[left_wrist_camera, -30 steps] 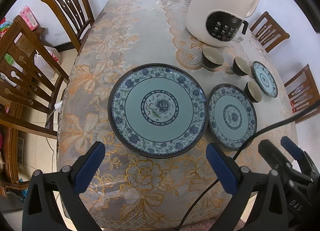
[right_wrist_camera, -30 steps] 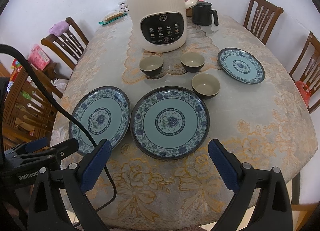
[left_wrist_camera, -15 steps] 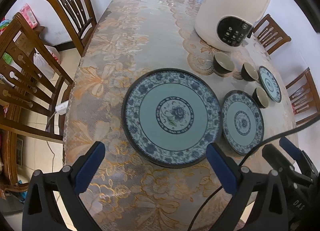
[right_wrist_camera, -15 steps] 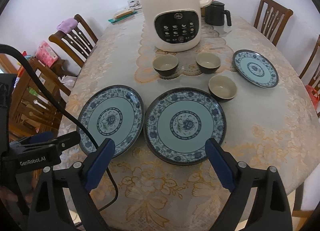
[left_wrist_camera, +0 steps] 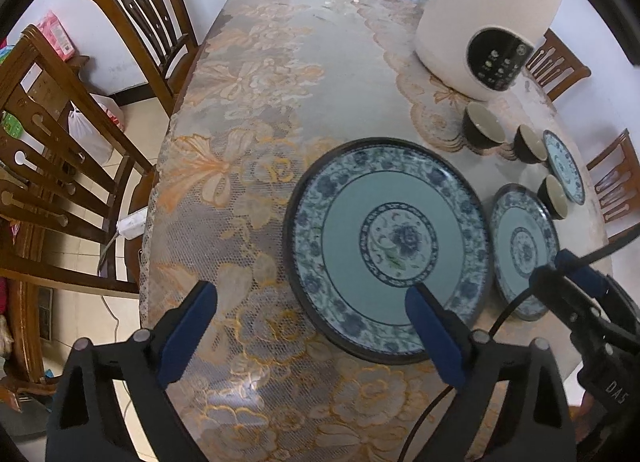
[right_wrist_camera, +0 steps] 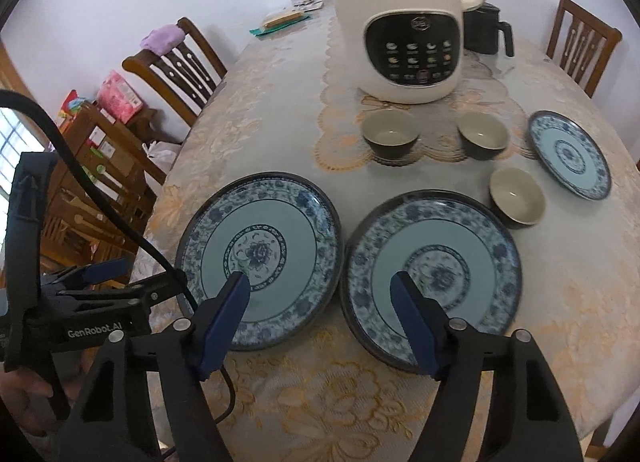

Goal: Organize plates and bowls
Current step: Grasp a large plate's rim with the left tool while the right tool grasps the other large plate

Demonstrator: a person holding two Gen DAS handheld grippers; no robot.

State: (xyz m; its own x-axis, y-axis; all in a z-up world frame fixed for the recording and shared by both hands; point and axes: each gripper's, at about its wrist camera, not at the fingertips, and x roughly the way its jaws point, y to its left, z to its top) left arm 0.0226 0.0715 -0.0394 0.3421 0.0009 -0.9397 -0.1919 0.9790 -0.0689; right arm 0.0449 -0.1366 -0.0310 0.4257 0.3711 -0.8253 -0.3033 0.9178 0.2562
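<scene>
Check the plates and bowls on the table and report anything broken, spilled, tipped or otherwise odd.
Nothing stands out. The three plates lie flat and whole on the table, and the three bowls stand upright and empty.

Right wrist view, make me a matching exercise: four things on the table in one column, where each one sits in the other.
Things:
1. small plate
2. lone bowl
3. cream appliance
4. black jug

Places:
A. behind the two bowls
B. far right
C. between small plate and right big plate
D. behind the appliance's handle

Pairs: 1-B, 2-C, 3-A, 4-D
</scene>
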